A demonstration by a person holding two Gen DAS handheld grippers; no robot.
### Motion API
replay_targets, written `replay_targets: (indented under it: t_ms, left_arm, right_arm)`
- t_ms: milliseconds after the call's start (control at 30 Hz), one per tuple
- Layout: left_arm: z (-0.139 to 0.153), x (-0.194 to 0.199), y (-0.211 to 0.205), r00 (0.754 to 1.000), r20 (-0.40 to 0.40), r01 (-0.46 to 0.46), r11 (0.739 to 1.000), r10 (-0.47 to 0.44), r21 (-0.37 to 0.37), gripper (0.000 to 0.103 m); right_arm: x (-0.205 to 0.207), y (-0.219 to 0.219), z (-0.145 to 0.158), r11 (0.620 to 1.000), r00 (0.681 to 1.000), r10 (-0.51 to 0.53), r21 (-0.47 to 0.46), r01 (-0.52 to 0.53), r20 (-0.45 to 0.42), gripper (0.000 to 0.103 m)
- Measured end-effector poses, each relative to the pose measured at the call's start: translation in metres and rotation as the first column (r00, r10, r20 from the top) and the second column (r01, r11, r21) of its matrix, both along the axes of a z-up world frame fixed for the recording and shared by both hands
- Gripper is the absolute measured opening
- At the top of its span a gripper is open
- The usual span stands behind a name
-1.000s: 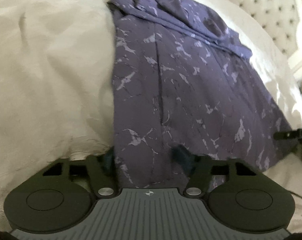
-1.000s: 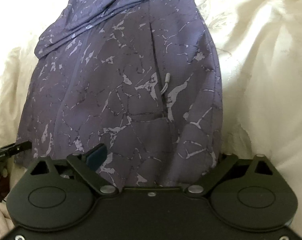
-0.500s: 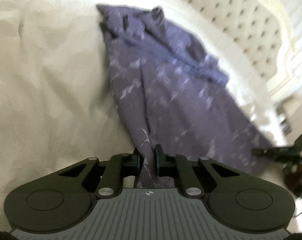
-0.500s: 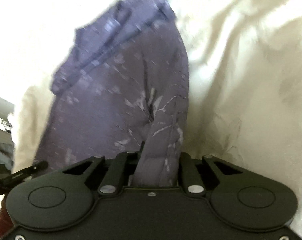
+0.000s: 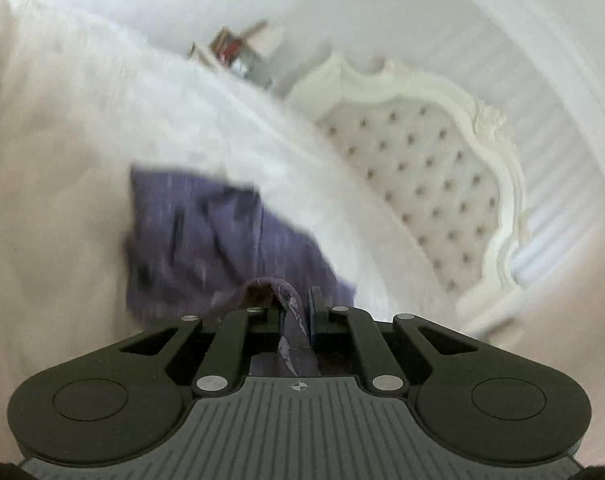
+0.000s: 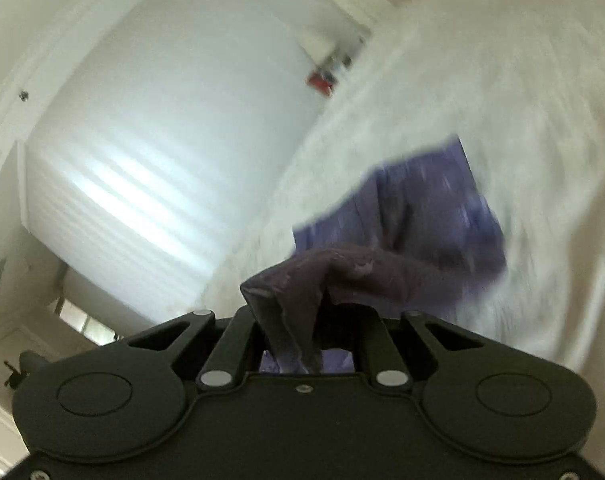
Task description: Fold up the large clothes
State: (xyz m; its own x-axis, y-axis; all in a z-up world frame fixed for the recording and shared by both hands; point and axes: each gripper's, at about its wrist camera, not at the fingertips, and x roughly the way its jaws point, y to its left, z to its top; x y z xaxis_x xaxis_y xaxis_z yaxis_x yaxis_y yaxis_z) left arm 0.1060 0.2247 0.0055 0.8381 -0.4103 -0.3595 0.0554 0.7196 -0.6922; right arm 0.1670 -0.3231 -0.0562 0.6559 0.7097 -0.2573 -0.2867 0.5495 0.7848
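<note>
Purple cloth (image 5: 222, 240) is pinched in my left gripper (image 5: 296, 312) and my right gripper (image 6: 302, 332), one near corner in each. The rest trails ahead of both, its long axis running away from me over the bed (image 5: 62, 160). Neither hand looks nearer, so I judge the near edge should carry forward evenly.

Purple garment (image 5: 206, 240): thin woven cloth, matt, pale marbled print, was creased and bunched where pinched in the left gripper (image 5: 298, 316); same cloth in the right gripper (image 6: 306, 332), duller and darker on the side that faced the camera. Both grippers: black matt plastic links, round bare-metal rivets with slight shine; left one had a grey ribbed plastic plate at its base, right one a plain black plate. Bedspread (image 5: 62, 160) beyond the tongs: cream cloth, matt, softly wrinkled, blurred. Headboard (image 5: 422, 168) ahead and right of left tongs: tufted, buttoned upholstery, pale, in a smooth glossy white carved frame.
</note>
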Motion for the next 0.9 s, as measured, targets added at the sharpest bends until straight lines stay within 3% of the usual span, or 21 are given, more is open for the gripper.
replay_targets:
  t_ms: [133, 267, 433, 600, 733, 800, 867, 900]
  left_arm:
    - [0.01, 0.054, 0.011, 0.998, 0.035, -0.046, 0.998, 0.047, -0.032, 0.01]
    - [0.006, 0.106, 0.009, 0.995, 0.02, -0.095, 0.995, 0.095, 0.013, 0.01]
    - [-0.012, 0.156, 0.019, 0.987, -0.046, -0.149, 0.988, 0.151, 0.046, 0.01]
    - [-0.043, 0.197, 0.03, 0.97, -0.143, -0.186, 0.98, 0.195, 0.069, 0.01]
    - [-0.067, 0.205, 0.031, 0.958, -0.182, -0.213, 0.974, 0.223, 0.071, 0.013]
    - [-0.077, 0.203, 0.036, 0.958, -0.181, -0.22, 0.975, 0.224, 0.039, 0.014]
    - [-0.081, 0.203, 0.038, 0.962, -0.175, -0.211, 0.977, 0.211, 0.019, 0.02]
    - [-0.08, 0.203, 0.039, 0.966, -0.164, -0.198, 0.98, 0.198, 0.014, 0.023]
  right_arm:
    - [0.056, 0.008, 0.015, 0.998, 0.998, -0.051, 0.034, 0.049, 0.048, 0.017]
    - [0.118, 0.031, 0.016, 0.996, 0.994, -0.093, -0.006, 0.093, 0.049, 0.017]
    - [0.189, 0.051, 0.001, 0.986, 0.988, -0.151, -0.064, 0.152, 0.011, 0.017]
    - [0.231, 0.061, -0.022, 0.978, 0.982, -0.182, -0.11, 0.176, -0.048, 0.017]
    - [0.254, 0.073, -0.042, 0.968, 0.977, -0.201, -0.169, 0.187, -0.069, 0.024]
    - [0.258, 0.071, -0.053, 0.968, 0.973, -0.213, -0.151, 0.199, -0.084, 0.038]
    - [0.258, 0.067, -0.06, 0.962, 0.966, -0.25, -0.128, 0.24, -0.066, 0.079]
    - [0.257, 0.064, -0.062, 0.962, 0.965, -0.259, -0.107, 0.253, -0.048, 0.084]
